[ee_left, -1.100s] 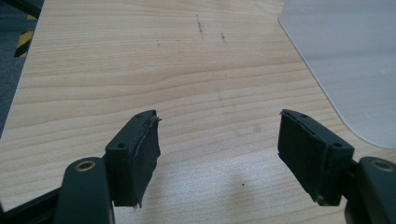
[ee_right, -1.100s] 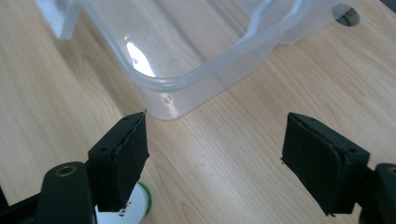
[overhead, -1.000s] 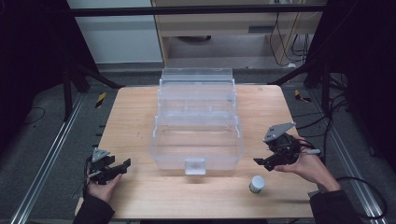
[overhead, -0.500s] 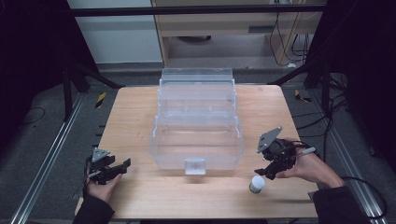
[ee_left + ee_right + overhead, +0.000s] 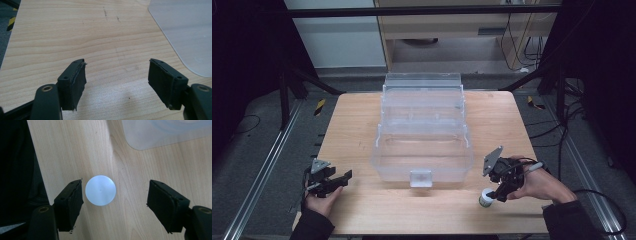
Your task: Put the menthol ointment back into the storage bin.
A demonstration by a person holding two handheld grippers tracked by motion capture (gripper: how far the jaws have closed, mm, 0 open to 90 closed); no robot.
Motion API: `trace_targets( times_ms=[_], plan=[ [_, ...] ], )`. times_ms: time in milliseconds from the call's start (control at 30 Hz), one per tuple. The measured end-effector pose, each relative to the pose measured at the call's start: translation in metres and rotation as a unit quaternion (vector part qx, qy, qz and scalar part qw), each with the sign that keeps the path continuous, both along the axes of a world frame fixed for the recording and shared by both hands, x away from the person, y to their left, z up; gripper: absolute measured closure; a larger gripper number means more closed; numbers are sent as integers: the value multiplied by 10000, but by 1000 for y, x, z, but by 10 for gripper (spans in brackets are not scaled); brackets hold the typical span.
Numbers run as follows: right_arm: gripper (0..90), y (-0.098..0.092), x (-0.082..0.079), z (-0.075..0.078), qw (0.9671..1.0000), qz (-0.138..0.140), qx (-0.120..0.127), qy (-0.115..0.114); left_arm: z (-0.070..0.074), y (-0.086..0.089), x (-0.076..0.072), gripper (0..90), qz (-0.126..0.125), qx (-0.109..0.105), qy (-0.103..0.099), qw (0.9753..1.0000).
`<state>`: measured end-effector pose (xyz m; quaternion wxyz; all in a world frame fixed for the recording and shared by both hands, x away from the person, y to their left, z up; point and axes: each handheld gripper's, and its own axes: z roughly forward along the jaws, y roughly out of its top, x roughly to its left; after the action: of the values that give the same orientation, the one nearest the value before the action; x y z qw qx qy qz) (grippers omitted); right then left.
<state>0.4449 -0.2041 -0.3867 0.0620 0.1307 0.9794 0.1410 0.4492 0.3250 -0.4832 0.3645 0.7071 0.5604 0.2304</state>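
The right gripper (image 5: 113,195) has dropped over the white-capped jar (image 5: 100,190) — jaws wide, gripping nothing — jar's body hidden.

tiered bin (image 5: 422,135) at table (image 5: 352,120) centre; small jar (image 5: 485,198) near-right of it, under right gripper (image 5: 495,192); left gripper (image 5: 343,179) near-left, well apart.

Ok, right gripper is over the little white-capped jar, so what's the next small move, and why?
Probably nudge the right gripper sideways to centre it, then close. Its jaws stand open on either side of the white-capped jar, but the cap sits close to one jaw, well clear of the other.
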Motion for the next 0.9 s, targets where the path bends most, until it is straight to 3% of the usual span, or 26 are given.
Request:
trace_targets(
  times_ms=[400, 900],
  plan=[
    [287, 4, -3, -19, 9992, 163, -274, 228, 0, 0, 0, 299, -11, 13, 14, 10000],
    [333, 6, -2, -40, 9978, 264, -529, 296, 0, 0, 0, 299, -10, 21, 20, 10000]
  ],
)
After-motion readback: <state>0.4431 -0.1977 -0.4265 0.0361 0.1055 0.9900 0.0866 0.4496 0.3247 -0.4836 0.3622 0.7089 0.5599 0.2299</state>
